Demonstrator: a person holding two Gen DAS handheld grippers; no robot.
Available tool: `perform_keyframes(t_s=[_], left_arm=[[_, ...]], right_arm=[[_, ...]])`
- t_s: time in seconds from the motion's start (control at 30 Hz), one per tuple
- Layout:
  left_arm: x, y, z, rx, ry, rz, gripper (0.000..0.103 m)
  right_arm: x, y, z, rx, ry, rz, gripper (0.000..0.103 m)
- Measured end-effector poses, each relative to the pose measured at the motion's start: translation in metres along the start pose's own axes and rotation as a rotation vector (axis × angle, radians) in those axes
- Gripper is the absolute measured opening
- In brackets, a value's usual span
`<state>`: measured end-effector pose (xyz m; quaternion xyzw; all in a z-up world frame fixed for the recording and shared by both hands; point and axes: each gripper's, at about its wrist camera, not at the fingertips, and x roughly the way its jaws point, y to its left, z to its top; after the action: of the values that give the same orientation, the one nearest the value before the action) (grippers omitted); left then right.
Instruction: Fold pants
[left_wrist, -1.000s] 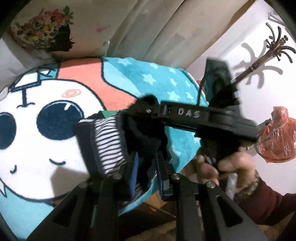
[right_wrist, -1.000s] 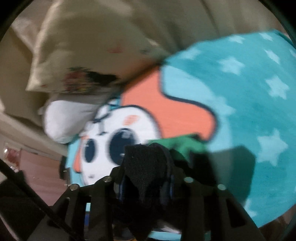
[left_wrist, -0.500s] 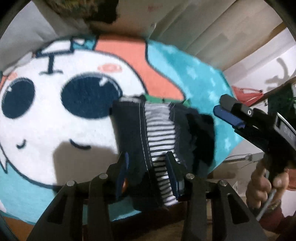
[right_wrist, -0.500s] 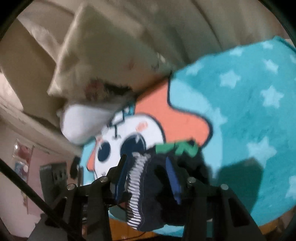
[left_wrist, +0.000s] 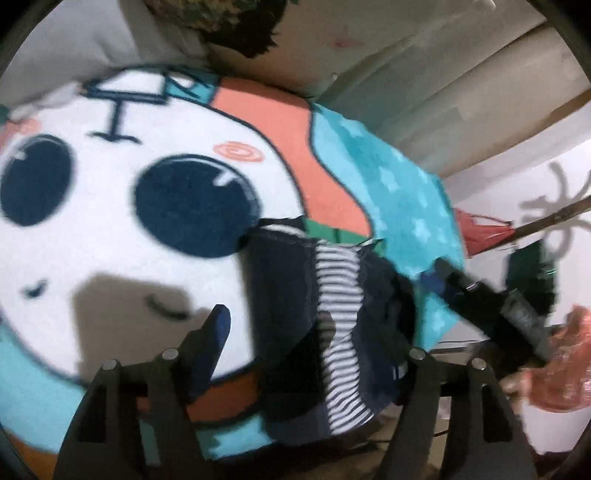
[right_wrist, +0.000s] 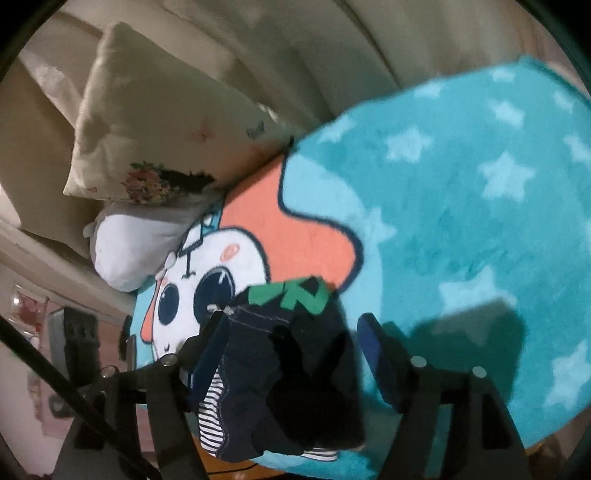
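On the left side, the left tongs (left_wrist: 314, 332) are hanging spread wide over the blanket (left_wrist: 110, 229), gripping nothing. One finger (left_wrist: 212, 332) is showing beside the pants (left_wrist: 295, 288), which are lying between the fingers; the other is hidden behind cloth. Pants are sitting as a compact dark bundle, striped lining showing, near the blanket's front edge. Judging by that, the fold is mostly done and both tools are letting go so it stays flat. To the right, the right tongs (right_wrist: 291, 347) are also spread wide, straddling the pants (right_wrist: 295, 369); left finger (right_wrist: 208, 350) looks to be brushing the fabric, not pinching. Pillows (right_wrist: 155, 140) are sitting well behind.
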<state>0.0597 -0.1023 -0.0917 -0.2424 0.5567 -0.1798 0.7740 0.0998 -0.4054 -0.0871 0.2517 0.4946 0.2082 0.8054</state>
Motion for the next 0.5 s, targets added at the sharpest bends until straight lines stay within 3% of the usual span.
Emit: perform_keyframes(t_s=[0.2,0.23,0.27,0.3,0.33,0.43,0.5], left_arm=[[0.053,-0.009,0.007,0.024,0.086,-0.066,0.076],[0.056,-0.015,0.007,0.035,0.084,-0.055,0.076],[0.057,-0.019,0.006,0.044,0.082,-0.04,0.07],[0.056,-0.022,0.006,0.042,0.082,-0.014,0.063],[0.054,-0.022,0.007,0.035,0.083,0.003,0.051],[0.044,-0.023,0.008,0.011,0.077,-0.03,0.04],[0.031,-0.028,0.01,0.012,0.054,-0.033,0.04]], right_arm=[[0.043,-0.016,-0.005,0.048,0.089,0.08,0.078],[0.047,-0.015,-0.007,0.047,0.096,0.095,0.071],[0.049,-0.015,-0.007,0.047,0.104,0.094,0.065],[0.05,-0.014,-0.006,0.045,0.112,0.09,0.051],[0.049,-0.013,-0.005,0.045,0.122,0.099,0.044],[0.041,-0.005,0.001,0.045,0.127,0.143,0.04],[0.035,0.006,0.006,0.017,0.116,0.15,0.039]])
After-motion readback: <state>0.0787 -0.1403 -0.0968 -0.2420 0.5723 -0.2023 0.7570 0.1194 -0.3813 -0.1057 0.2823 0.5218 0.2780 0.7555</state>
